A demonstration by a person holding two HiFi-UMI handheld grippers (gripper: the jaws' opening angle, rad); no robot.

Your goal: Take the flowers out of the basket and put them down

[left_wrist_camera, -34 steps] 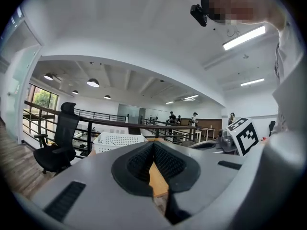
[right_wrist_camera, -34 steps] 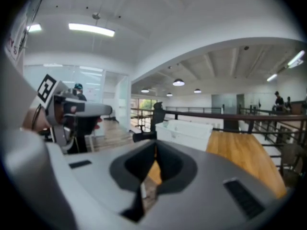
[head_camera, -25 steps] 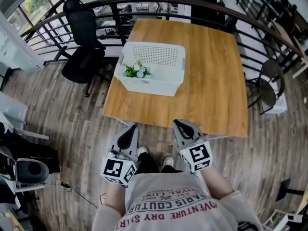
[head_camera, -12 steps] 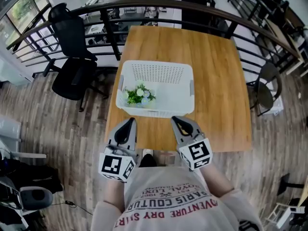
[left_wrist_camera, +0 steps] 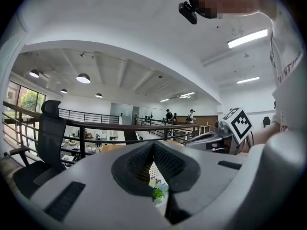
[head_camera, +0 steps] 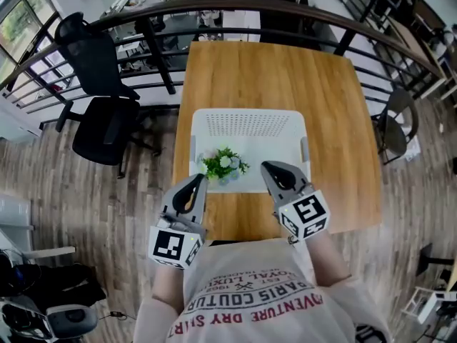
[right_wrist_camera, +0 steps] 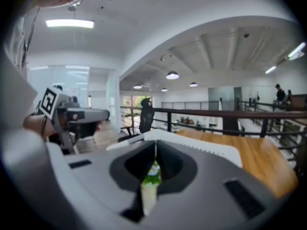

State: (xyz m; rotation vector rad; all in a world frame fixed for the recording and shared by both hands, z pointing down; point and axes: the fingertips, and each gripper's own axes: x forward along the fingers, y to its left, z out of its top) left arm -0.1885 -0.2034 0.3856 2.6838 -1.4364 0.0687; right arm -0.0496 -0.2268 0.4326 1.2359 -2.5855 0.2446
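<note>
Closest to the body, at six o'clock in the head view, both tools hover over the near edge of the bench (head_camera: 271,70). The left tool (head_camera: 196,186) has its jaws pressed together with nothing between them. Its own view shows the pads meeting at the tip, with only a sliver of the scene below them. The right tool (head_camera: 274,174) is likewise closed and empty.

Just beyond their tips sits the white basket (head_camera: 250,116), its near wall almost under them. The flowers (head_camera: 225,165) lie in its near-left part, at about seven o'clock within the basket. From the left tool's tip they sit at roughly two o'clock, close by. From the right tool's tip they are at about nine o'clock, a little farther off. The left tool therefore looks the nearer one, though either must open first.

Only green leaves and pale heads show from above, so I cannot tell which way the stems run. Toward twelve o'clock the bench runs on past the basket.
</note>
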